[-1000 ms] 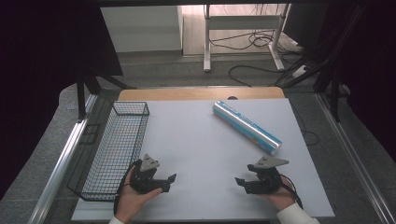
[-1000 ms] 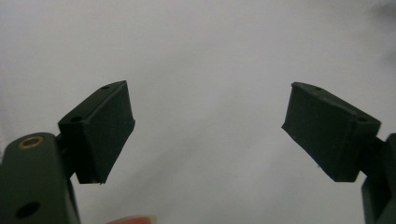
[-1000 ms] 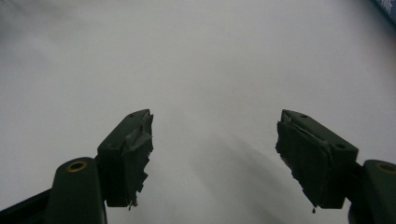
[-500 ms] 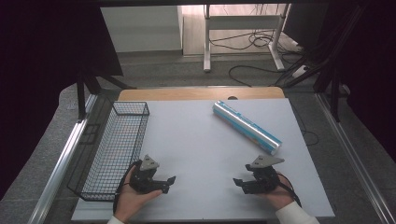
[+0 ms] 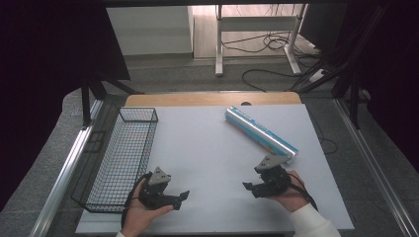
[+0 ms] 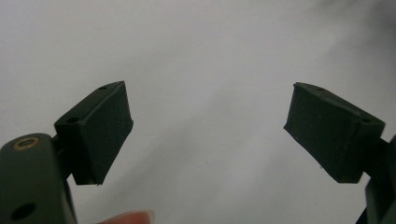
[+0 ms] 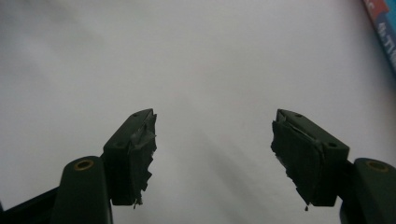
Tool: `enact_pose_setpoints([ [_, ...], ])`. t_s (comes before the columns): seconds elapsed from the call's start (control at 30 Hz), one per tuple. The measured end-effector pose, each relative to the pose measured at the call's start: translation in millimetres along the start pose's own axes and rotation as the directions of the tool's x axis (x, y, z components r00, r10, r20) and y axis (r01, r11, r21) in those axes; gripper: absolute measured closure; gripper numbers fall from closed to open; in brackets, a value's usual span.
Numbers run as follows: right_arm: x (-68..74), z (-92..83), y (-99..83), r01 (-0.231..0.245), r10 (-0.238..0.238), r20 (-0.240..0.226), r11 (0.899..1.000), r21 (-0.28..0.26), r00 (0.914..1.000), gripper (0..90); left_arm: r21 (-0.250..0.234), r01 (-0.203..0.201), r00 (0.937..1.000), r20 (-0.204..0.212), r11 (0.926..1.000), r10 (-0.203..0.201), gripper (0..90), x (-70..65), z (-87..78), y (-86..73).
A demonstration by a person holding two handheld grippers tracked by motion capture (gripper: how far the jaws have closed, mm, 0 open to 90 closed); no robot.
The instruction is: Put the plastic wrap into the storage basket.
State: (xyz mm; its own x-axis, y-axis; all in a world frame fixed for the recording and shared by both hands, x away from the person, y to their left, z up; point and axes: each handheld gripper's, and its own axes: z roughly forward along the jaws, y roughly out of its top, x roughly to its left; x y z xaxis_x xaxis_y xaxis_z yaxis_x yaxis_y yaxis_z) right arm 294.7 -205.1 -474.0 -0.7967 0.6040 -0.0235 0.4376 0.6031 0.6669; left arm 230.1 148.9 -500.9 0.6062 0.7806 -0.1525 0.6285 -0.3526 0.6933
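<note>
A long blue box lies slantwise on the far right part of a white table, one end toward the table's far middle and the other near the right hand. Its side carries a band of print too small to read from the high view. In the right gripper view a corner of the box enters at the upper right, blue with a red edge and pale characters that cannot be made out.

The left gripper rests low over the near left part of the table, cradled in an upturned left hand and pointing toward the table's middle. In the left gripper view its two black pads stand well apart with bare white table between them, and a fingertip shows at the bottom edge.

The right gripper sits in the right hand just beside the near end of the box without touching it, pointing left toward the other gripper, its grey three-cornered plate uppermost. Its jaws have just been closing, yet in the right gripper view the pads, frayed along their inner edges, are still parted with nothing between them. A white sleeve shows at the right wrist.

A black wire basket runs along the table's left edge, just beyond the left gripper.
</note>
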Motion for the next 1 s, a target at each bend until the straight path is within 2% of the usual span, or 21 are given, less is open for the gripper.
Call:
enact_pose_setpoints([
  [0.1, -8.5, 2.0, 7.3, -0.002, 0.002, 0.001, 1.000, 0.020, 1.0000, 32.0, 0.003, -0.002, 1.0000, 0.003, 1.0000, 0.002, 14.5, 1.2, 2.0, 0.9],
  [0.13, -17.7, 4.4, 12.4, -0.017, 0.017, 0.005, 0.999, 0.036, 0.9998, 32.4, 0.004, 0.000, 1.0000, 0.006, 1.0000, 0.000, 14.6, 1.9, 2.4, 1.1],
  [0.17, -17.7, 4.4, 12.4, -0.017, 0.017, 0.005, 0.999, 0.036, 0.9998, 32.4, 0.004, 0.000, 1.0000, 0.006, 1.0000, 0.000, 14.6, 1.9, 2.4, 1.1],
  [0.2, -26.0, 6.2, 15.8, -0.031, 0.030, 0.014, 0.998, 0.051, 0.9995, 32.3, 0.002, -0.001, 1.0000, 0.009, 1.0000, 0.001, 14.6, 1.1, 2.6, 0.9],
  [0.3, -32.7, 5.4, 20.6, -0.033, 0.032, 0.023, 0.998, 0.054, 0.9992, 32.2, 0.003, -0.006, 0.9999, 0.010, 1.0000, 0.006, 14.6, -0.4, 3.0, 0.8],
  [0.4, -45.2, 0.7, 36.9, -0.050, 0.050, 0.028, 0.999, 0.015, 0.9984, 31.0, 0.006, -0.019, 0.9997, 0.014, 0.9998, 0.019, 14.6, -4.2, 3.2, 0.4],
  [0.5, -58.3, 3.4, 43.3, -0.036, 0.034, 0.059, 0.999, 0.039, 0.9977, 29.4, 0.004, -0.020, 0.9998, 0.010, 0.9998, 0.020, 14.6, -3.8, 2.3, -0.1],
  [0.57, -68.2, 5.0, 45.1, -0.044, 0.039, 0.080, 0.998, 0.052, 0.9960, 29.3, 0.005, -0.014, 0.9999, 0.004, 0.9999, 0.014, 14.6, -2.0, 2.6, -0.9],
  [0.63, -72.2, 5.3, 45.4, -0.047, 0.042, 0.081, 0.997, 0.055, 0.9958, 29.4, 0.006, -0.011, 0.9999, 0.003, 0.9999, 0.011, 14.6, -0.8, 2.9, -1.4],
  [0.67, -82.1, 6.4, 44.9, -0.059, 0.055, 0.070, 0.997, 0.056, 0.9960, 28.9, 0.007, -0.009, 1.0000, 0.002, 0.9999, 0.009, 14.5, -0.1, 3.2, -1.8],
  [0.7, -85.7, 6.3, 44.1, -0.065, 0.061, 0.078, 0.997, 0.051, 0.9951, 28.9, 0.007, -0.006, 1.0000, -0.001, 1.0000, 0.006, 14.5, 0.4, 3.3, -2.4],
  [0.77, -91.3, 6.7, 42.3, -0.080, 0.076, 0.084, 0.996, 0.038, 0.9935, 28.5, 0.006, -0.007, 1.0000, -0.001, 1.0000, 0.007, 14.4, 0.2, 3.6, -2.5],
  [0.93, -96.3, 10.4, 43.1, -0.085, 0.081, 0.112, 0.996, 0.026, 0.9904, 28.4, 0.018, -0.020, 0.9998, -0.002, 0.9996, 0.020, 14.1, -2.3, 7.3, -3.0],
  [1.0, -100.1, 14.6, 47.5, -0.085, 0.081, 0.151, 0.996, 0.015, 0.9851, 28.4, 0.023, -0.026, 0.9997, -0.001, 0.9994, 0.026, 14.0, -2.7, 8.6, -3.4],
])
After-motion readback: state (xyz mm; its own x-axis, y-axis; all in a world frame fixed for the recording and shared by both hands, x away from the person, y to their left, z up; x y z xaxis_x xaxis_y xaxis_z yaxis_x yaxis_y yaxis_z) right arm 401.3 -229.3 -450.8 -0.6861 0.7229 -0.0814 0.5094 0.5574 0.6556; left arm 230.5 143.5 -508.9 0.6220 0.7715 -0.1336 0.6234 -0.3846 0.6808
